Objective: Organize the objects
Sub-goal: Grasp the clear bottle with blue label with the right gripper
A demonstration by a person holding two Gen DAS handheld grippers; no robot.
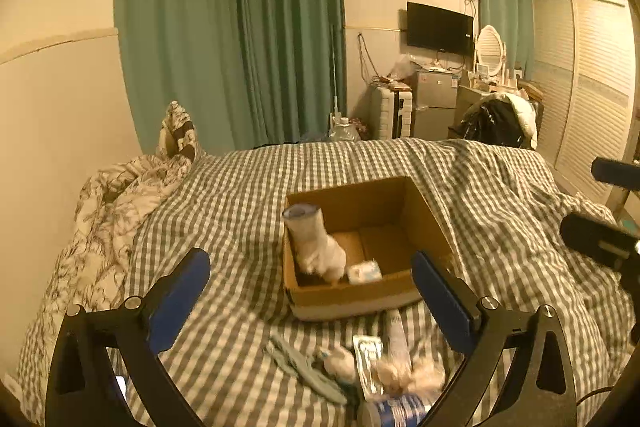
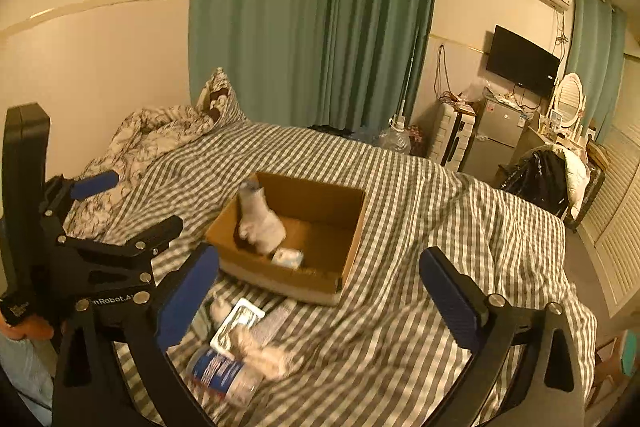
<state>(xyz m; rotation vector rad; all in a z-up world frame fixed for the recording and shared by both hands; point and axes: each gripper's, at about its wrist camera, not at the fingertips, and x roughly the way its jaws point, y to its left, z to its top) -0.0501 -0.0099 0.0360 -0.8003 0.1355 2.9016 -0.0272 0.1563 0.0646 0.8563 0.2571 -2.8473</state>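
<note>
An open cardboard box (image 1: 348,293) (image 2: 280,277) sits on the checked bed. Inside it a white sock (image 1: 316,247) (image 2: 260,223) leans upright against the left wall, with a small white packet (image 1: 364,271) (image 2: 288,257) beside it. My left gripper (image 1: 311,261) hovers in front of the box, open and holding nothing; it also shows at the left of the right wrist view. My right gripper (image 2: 320,257) is open and holds nothing, to the right of the box. Loose on the bed near me lie a plastic bottle (image 2: 224,375), a flat white packet (image 2: 238,323) and a fluffy cream item (image 2: 264,353).
A grey-green cloth piece (image 1: 304,367) and a white tube (image 1: 394,331) lie before the box. A crumpled floral duvet (image 1: 120,195) fills the bed's left side by the wall. Beyond the bed stand green curtains, a suitcase (image 1: 390,111), a small fridge and a chair with clothes.
</note>
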